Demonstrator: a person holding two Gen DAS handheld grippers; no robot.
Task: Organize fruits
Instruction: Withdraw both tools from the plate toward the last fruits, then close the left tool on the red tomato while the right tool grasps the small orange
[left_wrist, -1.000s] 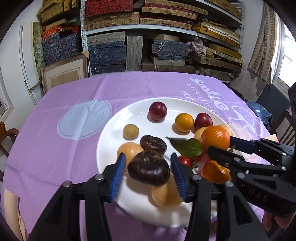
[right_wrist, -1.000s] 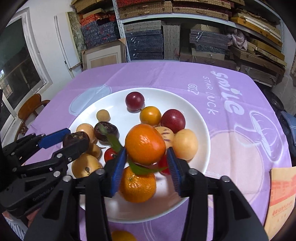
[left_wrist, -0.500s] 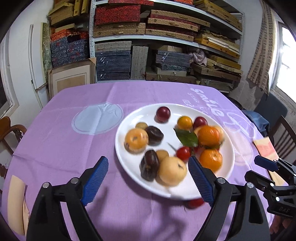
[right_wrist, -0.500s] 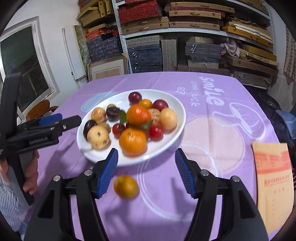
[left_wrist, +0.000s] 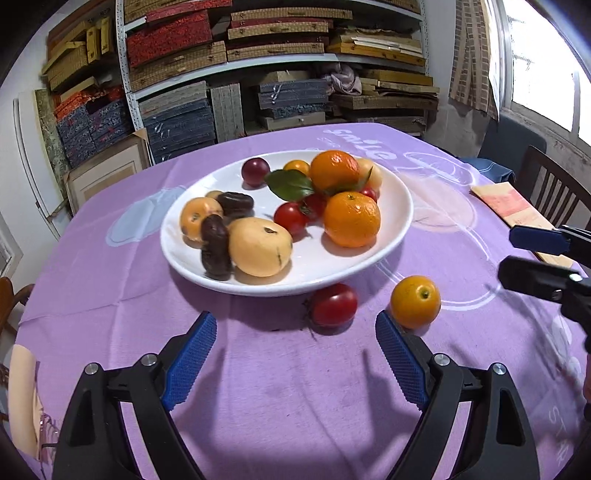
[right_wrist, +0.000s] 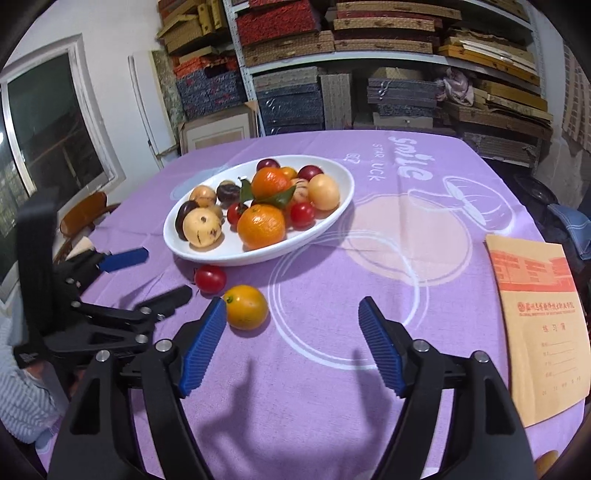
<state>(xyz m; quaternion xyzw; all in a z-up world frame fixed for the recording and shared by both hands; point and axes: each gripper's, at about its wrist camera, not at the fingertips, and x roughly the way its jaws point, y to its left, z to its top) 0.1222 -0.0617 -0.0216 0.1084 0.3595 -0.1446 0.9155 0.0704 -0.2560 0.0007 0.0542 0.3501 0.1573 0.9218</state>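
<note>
Looking along the left gripper (left_wrist: 295, 350) in the left wrist view, both blue pads stand wide apart with nothing between them; only bare purple tablecloth (left_wrist: 110, 295) lies in the gap. A red tomato (left_wrist: 333, 304) sits on the cloth just ahead of the gap, touching or nearly touching the near rim of the white plate (left_wrist: 399, 221). A small orange fruit (left_wrist: 415, 301) lies just beyond the right pad tip, slightly outside the gap. Neither fruit has a marked long axis. The remaining fruit is heaped on the plate. The right gripper (left_wrist: 532, 254) enters at the right edge.

In the right wrist view, the right gripper (right_wrist: 291, 343) is opening and holds nothing. The small orange fruit (right_wrist: 245, 307) rests just beside its left pad tip, ahead and to the left of the gap. The red tomato (right_wrist: 210, 279) lies farther left, nearer the left gripper (right_wrist: 155, 277). By judgement, the tomato suits the left gripper and the orange fruit suits the right.

Compared with one second earlier, both grippers have released the fruit they held over the plate, a dark one on the left and an orange on the right, have drawn back toward the table edge, and their jaws stand wider.
</note>
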